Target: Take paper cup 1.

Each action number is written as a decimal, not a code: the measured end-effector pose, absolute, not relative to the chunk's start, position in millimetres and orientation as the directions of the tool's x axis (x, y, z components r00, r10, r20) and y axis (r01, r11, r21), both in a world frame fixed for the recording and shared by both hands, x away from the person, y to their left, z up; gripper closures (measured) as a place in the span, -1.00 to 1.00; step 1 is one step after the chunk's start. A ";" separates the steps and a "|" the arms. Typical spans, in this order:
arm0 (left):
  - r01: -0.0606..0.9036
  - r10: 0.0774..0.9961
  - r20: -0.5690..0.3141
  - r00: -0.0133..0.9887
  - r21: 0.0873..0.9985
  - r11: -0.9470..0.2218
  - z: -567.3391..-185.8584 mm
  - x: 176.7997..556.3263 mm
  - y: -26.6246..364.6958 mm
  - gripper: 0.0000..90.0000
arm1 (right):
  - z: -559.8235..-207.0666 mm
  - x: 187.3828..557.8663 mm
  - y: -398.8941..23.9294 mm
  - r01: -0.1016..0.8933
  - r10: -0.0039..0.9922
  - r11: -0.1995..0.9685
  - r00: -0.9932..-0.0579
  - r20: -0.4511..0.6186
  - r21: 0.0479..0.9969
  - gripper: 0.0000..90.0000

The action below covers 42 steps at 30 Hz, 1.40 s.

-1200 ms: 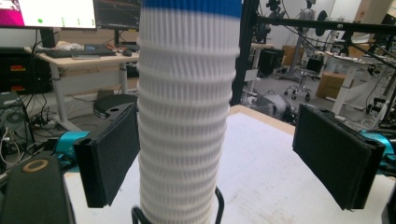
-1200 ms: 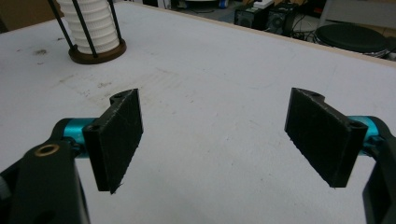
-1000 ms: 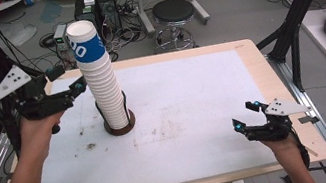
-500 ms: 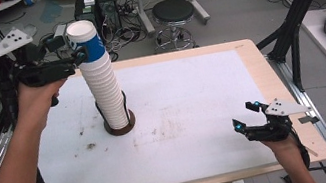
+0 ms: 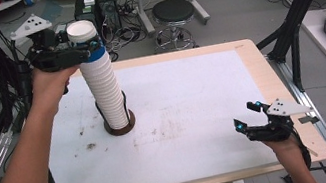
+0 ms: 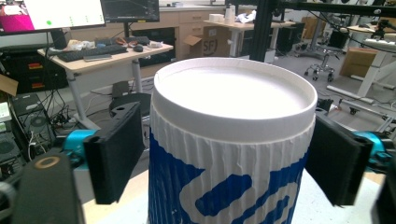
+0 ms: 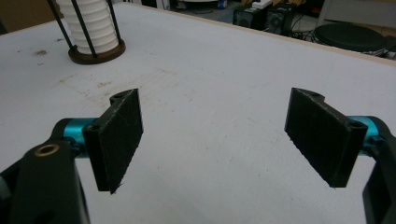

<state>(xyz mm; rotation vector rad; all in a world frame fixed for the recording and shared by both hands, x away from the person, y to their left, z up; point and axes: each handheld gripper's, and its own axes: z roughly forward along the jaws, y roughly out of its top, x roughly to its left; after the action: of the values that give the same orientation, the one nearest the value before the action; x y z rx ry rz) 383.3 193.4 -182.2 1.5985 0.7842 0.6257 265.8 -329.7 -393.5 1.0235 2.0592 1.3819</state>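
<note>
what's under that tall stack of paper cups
The stack of paper cups stands in a round brown holder with thin black upright rods, on the white table. The holder's inner base is covered by the cups.

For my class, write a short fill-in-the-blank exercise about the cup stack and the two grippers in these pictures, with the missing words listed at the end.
1. The top cup of the stack is white with a ____ pattern.
2. The left gripper has its jaws on either side of the ____ cup of the stack.
3. The stack stands in a round ____ holder with black rods.
4. The right gripper has ____ between its open jaws.

Missing words: blue; top; brown; nothing
</note>
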 end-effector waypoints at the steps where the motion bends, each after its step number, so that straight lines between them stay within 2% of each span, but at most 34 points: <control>1: 0.145 0.777 -0.027 0.629 0.986 -0.084 -182.0 383.5 193.2 -0.55 | -393.5 265.7 -329.9 0.327 0.784 0.220 -0.620 0.033 0.919 -0.56; 7: 0.139 0.771 -0.009 0.636 0.985 -0.104 -178.6 383.7 192.9 -0.41 | -392.7 265.5 -330.4 0.321 0.785 0.220 -0.619 0.029 0.921 -0.57; 20: 0.068 0.770 -0.018 0.638 0.997 -0.033 -148.0 374.2 200.7 -0.39 | -392.5 265.0 -330.6 0.324 0.786 0.217 -0.617 0.032 0.921 -0.56; 28: 0.005 0.757 -0.067 0.650 0.996 0.084 -118.6 357.5 221.7 -0.38 | -392.5 264.5 -329.9 0.327 0.786 0.215 -0.617 0.036 0.920 -0.56; 42: -0.065 0.776 -0.028 0.631 0.994 0.088 -108.2 328.0 255.1 -0.37 | -393.7 264.6 -327.8 0.327 0.785 0.218 -0.619 0.034 0.919 -0.57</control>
<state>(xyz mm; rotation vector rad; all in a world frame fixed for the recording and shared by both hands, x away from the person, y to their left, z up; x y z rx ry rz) 328.0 255.1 -108.2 1.3481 0.6671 0.6996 264.6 -327.8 -393.7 1.0257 2.0562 1.3829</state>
